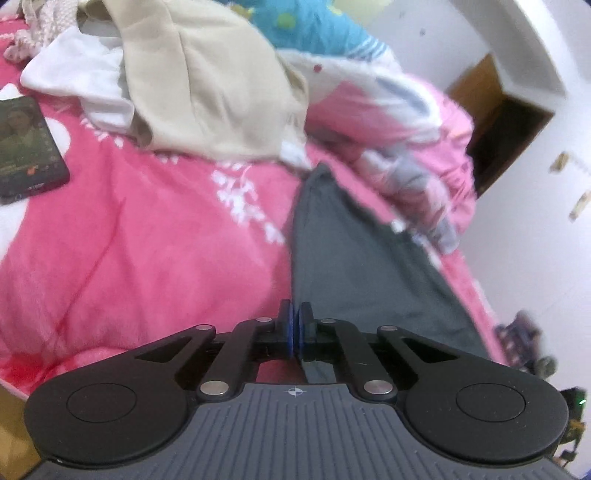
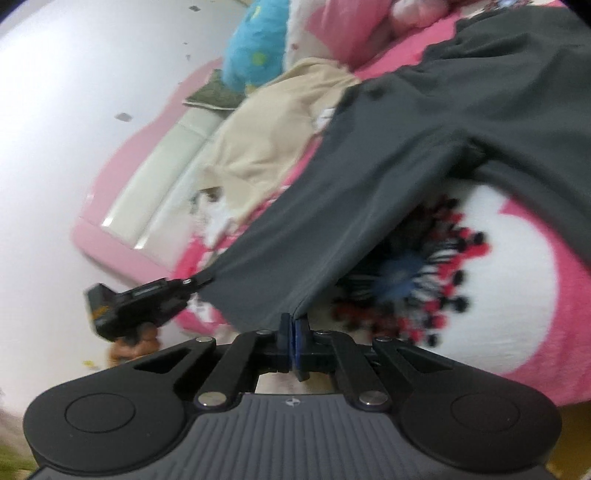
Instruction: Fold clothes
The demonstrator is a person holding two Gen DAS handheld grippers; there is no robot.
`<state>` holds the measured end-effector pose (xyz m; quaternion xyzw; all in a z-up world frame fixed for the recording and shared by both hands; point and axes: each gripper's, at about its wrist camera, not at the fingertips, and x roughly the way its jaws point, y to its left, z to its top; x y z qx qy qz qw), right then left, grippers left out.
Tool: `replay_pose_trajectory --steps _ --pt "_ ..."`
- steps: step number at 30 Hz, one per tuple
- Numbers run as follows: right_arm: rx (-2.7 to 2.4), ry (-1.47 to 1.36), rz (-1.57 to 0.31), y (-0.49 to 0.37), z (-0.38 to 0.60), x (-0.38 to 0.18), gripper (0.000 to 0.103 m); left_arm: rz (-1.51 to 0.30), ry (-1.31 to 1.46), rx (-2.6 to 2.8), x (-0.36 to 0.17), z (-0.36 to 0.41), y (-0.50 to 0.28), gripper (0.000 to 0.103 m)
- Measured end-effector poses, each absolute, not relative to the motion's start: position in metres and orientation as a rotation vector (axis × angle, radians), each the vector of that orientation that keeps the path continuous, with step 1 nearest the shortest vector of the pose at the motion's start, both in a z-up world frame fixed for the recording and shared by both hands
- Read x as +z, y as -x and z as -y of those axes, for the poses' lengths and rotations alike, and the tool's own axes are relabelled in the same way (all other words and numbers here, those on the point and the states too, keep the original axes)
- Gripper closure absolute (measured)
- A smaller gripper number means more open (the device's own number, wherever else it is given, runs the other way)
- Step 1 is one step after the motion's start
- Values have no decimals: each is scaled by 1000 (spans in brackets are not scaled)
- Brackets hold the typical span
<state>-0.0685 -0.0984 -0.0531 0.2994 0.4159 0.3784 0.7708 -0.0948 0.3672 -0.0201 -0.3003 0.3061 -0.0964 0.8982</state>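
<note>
The left claw (image 1: 295,325) is closed, its blue pads pressed together on the near edge of a dark grey garment (image 1: 354,258). The right claw (image 2: 294,332) is closed too and pinches a corner of the same garment (image 2: 424,155). In the right wrist view the left claw (image 2: 199,282) appears at the left side, gripping another corner, so the cloth is stretched between the two claws and hangs lifted above the bed. The far part of the garment, in the left wrist view, reaches down to the pink blanket (image 1: 147,229).

No container is visible in either view. On the bed there is a beige garment (image 1: 207,81) lying partly over a white cloth (image 1: 85,77), and behind them a blue pillow with coloured dots (image 1: 306,29). A phone (image 1: 26,144) with a lit screen lies on the blanket at the left. The blanket has a white patch with a red and black pattern (image 2: 424,280). The bed has a pink headboard with a cream panel (image 2: 155,177), and it stands against a white wall (image 2: 74,74).
</note>
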Motion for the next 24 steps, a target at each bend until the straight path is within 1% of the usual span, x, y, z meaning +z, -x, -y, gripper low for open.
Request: replay_pose_trajectory --steps 2,6,9,13,17,19,20,23,24 --pt "824 -639 -925 68 96 -53 102 -624 606 -185 -17 -370 96 103" --pt "785 -651 -1058 58 90 -85 102 -690 515 -132 -27 -364 89 103" --pt "814 -654 -1066 58 85 -87 102 -737 456 -93 -36 -360 86 103" --pt "855 -647 -1062 58 80 -87 102 -707 452 -69 -30 -366 86 103" --pt "843 -604 -1113 55 75 -100 101 -739 405 -40 -38 -364 81 102" --pt "812 -574 -1134 57 75 -107 100 -754 401 -24 -43 -366 80 101" --pt "801 -566 -1142 58 75 -109 99 -753 394 -14 -44 -366 81 101" --pt "797 -562 -1136 61 80 -109 98 -742 378 8 -43 -366 83 94" --pt "801 -551 -1122 63 82 -105 98 -738 380 19 -42 -367 84 85"
